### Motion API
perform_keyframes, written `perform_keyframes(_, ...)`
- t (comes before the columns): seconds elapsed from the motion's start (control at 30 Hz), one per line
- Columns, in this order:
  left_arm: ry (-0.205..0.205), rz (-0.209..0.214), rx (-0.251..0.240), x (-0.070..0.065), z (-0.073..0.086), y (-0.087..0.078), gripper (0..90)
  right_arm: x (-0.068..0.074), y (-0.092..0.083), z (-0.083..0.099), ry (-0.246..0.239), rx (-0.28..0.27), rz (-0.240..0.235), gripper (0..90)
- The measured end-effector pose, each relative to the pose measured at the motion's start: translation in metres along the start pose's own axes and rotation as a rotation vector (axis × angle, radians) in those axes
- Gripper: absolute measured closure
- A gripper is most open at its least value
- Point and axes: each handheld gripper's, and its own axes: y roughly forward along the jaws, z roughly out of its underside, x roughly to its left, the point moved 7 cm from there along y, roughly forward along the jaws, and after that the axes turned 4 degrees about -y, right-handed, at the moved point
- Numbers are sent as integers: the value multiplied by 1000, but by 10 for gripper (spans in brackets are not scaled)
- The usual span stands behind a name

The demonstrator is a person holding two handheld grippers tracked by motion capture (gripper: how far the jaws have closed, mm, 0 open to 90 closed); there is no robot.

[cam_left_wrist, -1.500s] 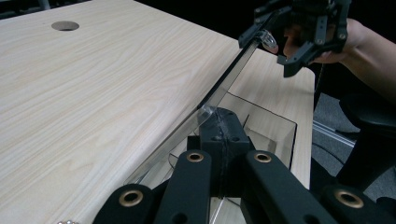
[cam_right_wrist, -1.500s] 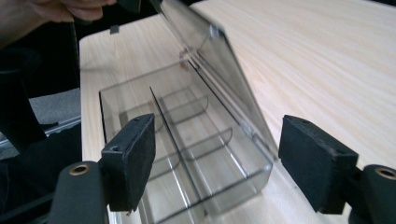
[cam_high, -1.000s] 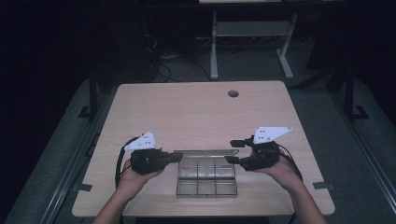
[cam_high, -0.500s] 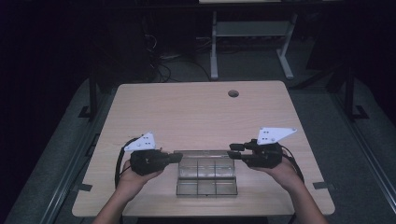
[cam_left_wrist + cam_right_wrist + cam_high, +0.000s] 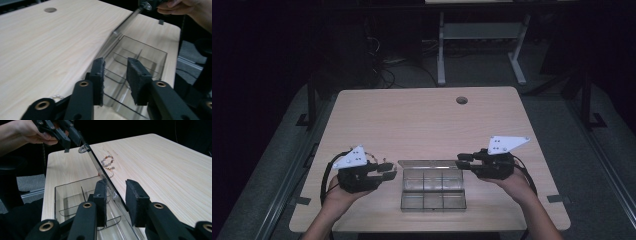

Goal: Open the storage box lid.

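clear compartment box [image 5: 433,189], left gripper [image 5: 388,170], right gripper [image 5: 462,160]

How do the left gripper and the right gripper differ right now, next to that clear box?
The left gripper sits at the clear box's left end; the right gripper sits at its far right corner. The right gripper's fingers straddle the raised lid's edge and have just been closing; the left gripper's fingers have just been opening, with nothing gripped. Shared: both are hand-held, point inward at the box, and stand open.
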Motion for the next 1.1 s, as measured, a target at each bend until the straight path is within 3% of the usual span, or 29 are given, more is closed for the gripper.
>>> perform_keyframes(0.27,96,10,-3,4,-15,13,538,-4,0,-1,0,-4,-4,714)
perform_keyframes(0.37,97,34,3,6,-19,19,547,-5,1,-2,2,-6,-6,717)
perform_keyframes(0.6,124,48,4,10,-25,29,587,-9,1,-4,12,-11,-5,721)
perform_keyframes(0.77,132,67,-9,12,-30,32,669,-10,2,-5,12,-11,-5,723)
perform_keyframes(0.87,137,68,-11,13,-32,34,741,-11,2,-6,13,-9,-3,730)
perform_keyframes(1.1,139,66,-13,16,-34,35,759,-15,3,-7,11,-15,5,742)
